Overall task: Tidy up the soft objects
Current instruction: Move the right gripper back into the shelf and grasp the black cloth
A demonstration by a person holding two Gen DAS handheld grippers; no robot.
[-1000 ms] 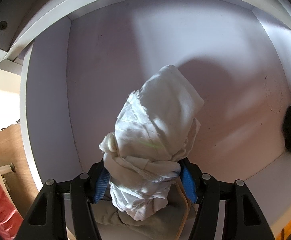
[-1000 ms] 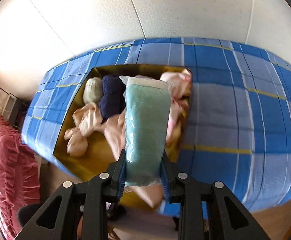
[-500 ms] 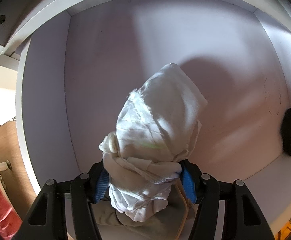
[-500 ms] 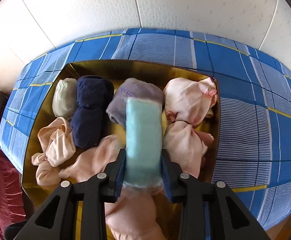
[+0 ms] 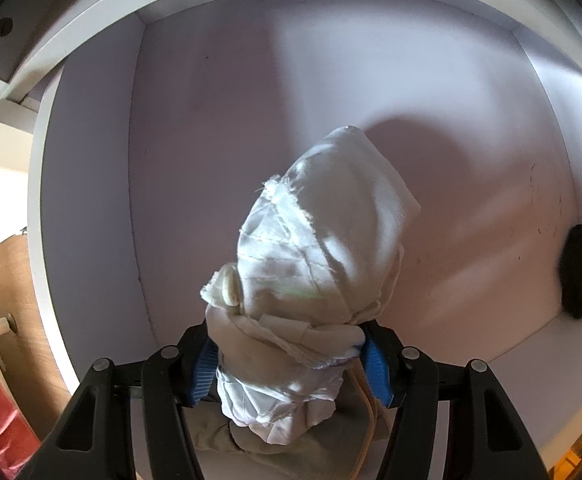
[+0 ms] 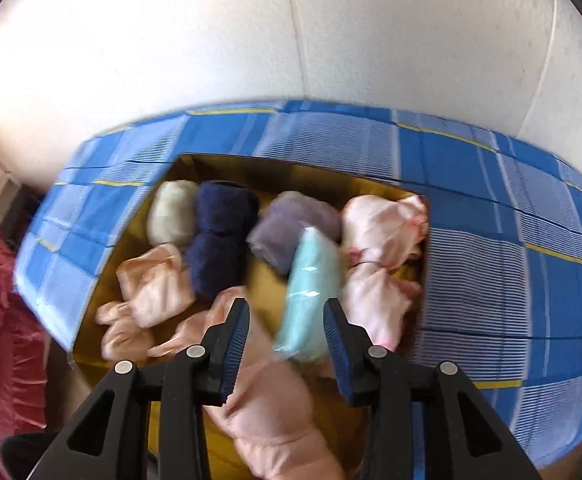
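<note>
A: Letting go: right gripper [image 6: 287, 320] jaws are opening, mint pack [image 6: 311, 300] dropping at frame centre into the box [image 6: 291, 168].
B: Left gripper [image 5: 287, 356] clamps the white bundle [image 5: 315, 264], low centre over the drawer [image 5: 211, 120]; lowering and releasing it looks next.

White cloth bundle [image 5: 315, 264] in pale lilac-white drawer [image 5: 211, 140]; mint packet [image 6: 311, 292], navy roll [image 6: 221, 236], pink bundles [image 6: 379, 240] in yellow box [image 6: 275, 176]; blue plaid bedcover [image 6: 491, 264].

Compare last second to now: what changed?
Right hand-held gripper carried the mint-green packet over the gold box and let go; its jaws are opening, the packet now leaning among the rolled clothes. Left hand-held gripper unchanged, clamped on the white cloth bundle inside the white compartment.
</note>
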